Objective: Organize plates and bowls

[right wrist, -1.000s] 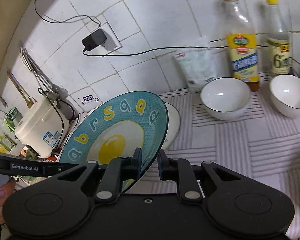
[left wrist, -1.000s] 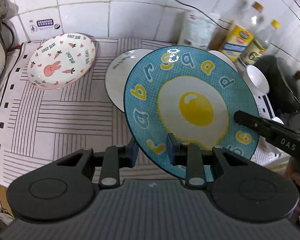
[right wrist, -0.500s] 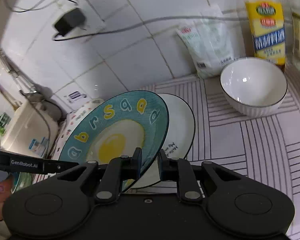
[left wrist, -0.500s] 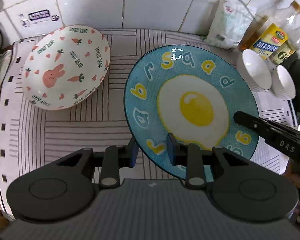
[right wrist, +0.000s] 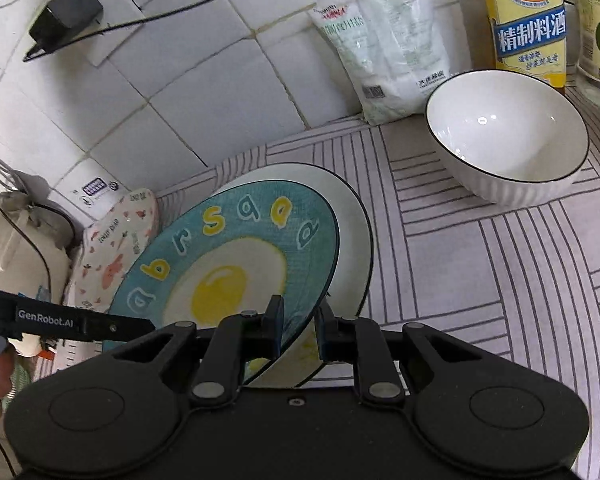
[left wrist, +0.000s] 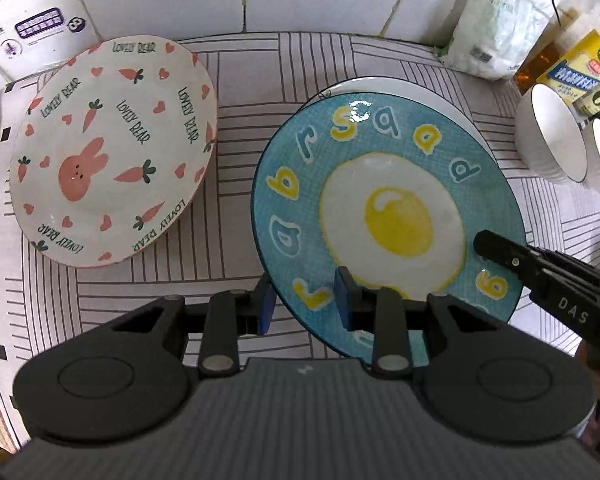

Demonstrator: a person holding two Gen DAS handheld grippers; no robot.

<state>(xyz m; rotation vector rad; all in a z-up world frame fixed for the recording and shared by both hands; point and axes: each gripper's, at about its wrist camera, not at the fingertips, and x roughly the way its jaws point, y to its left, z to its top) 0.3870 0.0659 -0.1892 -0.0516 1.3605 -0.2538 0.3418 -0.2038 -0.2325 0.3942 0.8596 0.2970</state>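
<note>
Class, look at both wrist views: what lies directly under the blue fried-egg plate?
Under the blue egg plate lies a white plate with a dark rim, on the striped mat. Only its far and right edge shows; its centre is covered.

Egg plate (left wrist: 388, 216): teal-blue, white-and-yellow fried egg, yellow and blue letters round the rim.
Rabbit plate (left wrist: 108, 152): white, pink rabbit, carrots and hearts, dark "LOVELY BEAR" lettering.
Plain plate (right wrist: 352, 224): white, thin dark rim.
Bowl (right wrist: 508, 136): white, black rim line, ribbed outside.
Counter (left wrist: 236, 80): my white cloth, dark line blocks.
My tools (left wrist: 304, 304): black, blue pads.
</note>
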